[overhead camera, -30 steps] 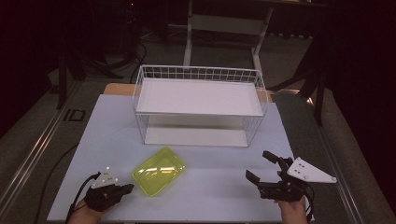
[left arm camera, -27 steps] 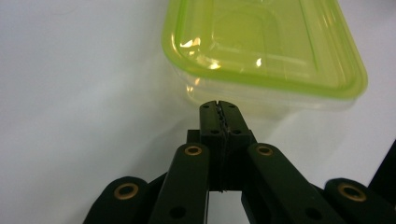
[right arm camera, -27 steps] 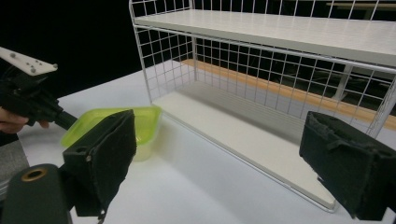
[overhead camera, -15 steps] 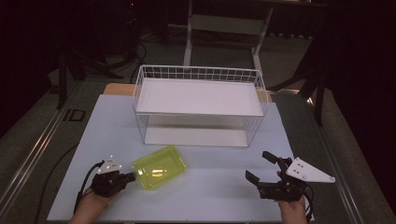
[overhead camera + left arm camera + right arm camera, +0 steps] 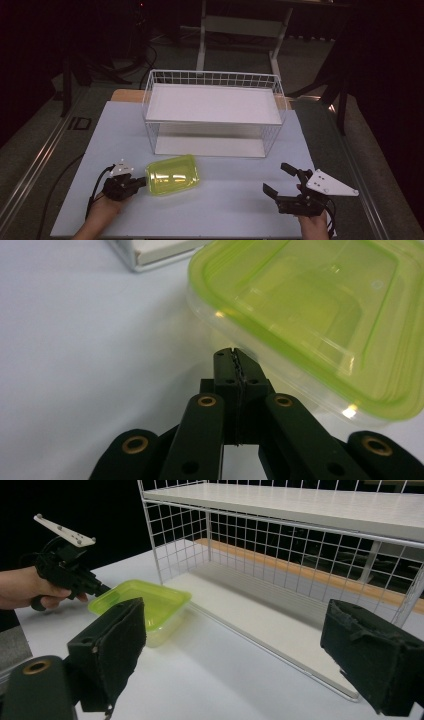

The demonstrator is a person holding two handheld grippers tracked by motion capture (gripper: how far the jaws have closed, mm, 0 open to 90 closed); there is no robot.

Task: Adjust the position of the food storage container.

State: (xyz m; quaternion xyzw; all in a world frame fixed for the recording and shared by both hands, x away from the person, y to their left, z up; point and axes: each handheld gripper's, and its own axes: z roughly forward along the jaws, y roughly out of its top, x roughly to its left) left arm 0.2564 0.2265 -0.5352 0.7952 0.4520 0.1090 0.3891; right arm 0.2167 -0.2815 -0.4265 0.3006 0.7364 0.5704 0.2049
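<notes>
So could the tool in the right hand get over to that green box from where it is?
Probably yes. The right tool is open, and bare table lies between it and the green box. Only the shut left tool sits at the box's far side.

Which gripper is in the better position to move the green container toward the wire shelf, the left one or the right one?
Probably the left. The left gripper, jaws shut, has its tip at the green container. The right gripper hangs open, well apart from it. The wire shelf stands just beyond.

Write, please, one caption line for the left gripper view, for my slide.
Closed fingers of the left gripper meet the rim of a green-lidded plastic container.
</notes>
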